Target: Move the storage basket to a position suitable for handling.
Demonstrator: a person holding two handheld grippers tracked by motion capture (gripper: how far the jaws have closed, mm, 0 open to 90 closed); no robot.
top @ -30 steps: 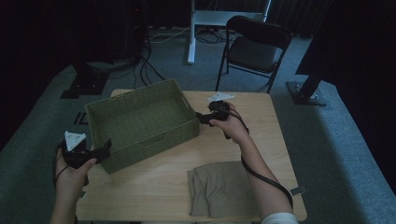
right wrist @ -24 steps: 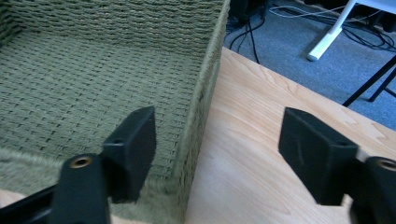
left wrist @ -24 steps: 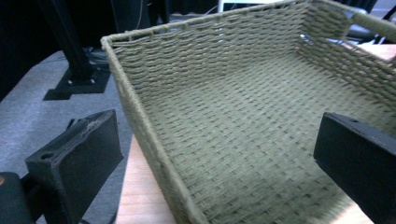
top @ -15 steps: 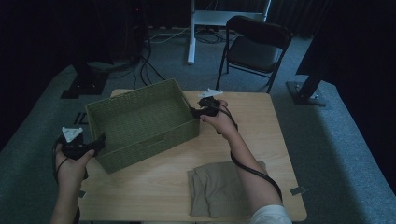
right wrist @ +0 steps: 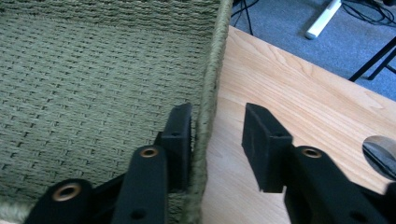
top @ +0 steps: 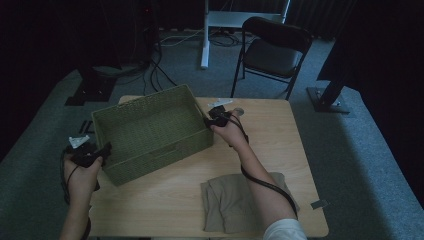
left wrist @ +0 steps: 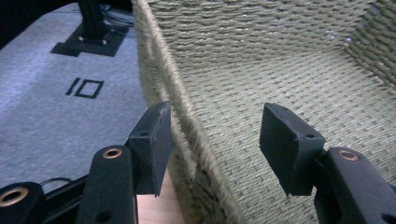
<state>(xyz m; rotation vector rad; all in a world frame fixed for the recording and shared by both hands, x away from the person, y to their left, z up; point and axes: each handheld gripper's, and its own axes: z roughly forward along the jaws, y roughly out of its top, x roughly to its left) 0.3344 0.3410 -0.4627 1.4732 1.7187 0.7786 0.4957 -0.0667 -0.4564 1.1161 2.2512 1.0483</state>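
A green woven basket (top: 160, 155) stands slantwise on the left half of the wooden table (top: 280, 145). My left gripper (top: 102, 150) is at the basket's near-left wall, my right gripper (top: 207, 121) at its right wall. In the left gripper view the jaws (left wrist: 217, 126) straddle the basket's rim (left wrist: 159, 79): one pad lies against the outside, the other stands off inside. In the right gripper view the jaws (right wrist: 217, 123) straddle the opposite rim (right wrist: 212, 70), with the inner pad against the weave and the outer one apart over the tabletop. Both pairs of jaws have just been closing.
A folded khaki cloth (top: 240, 200) lies near the table's front edge. A small round shiny thing (top: 239, 111) and a white item (top: 220, 103) sit behind my right hand. A black folding chair (top: 272, 50) stands beyond the table, on grey carpet.
Both hands have come in to the basket's opposite walls and sunk a little. Each gripper's jaws stand narrower than before, now over the rim. The basket has stayed put.
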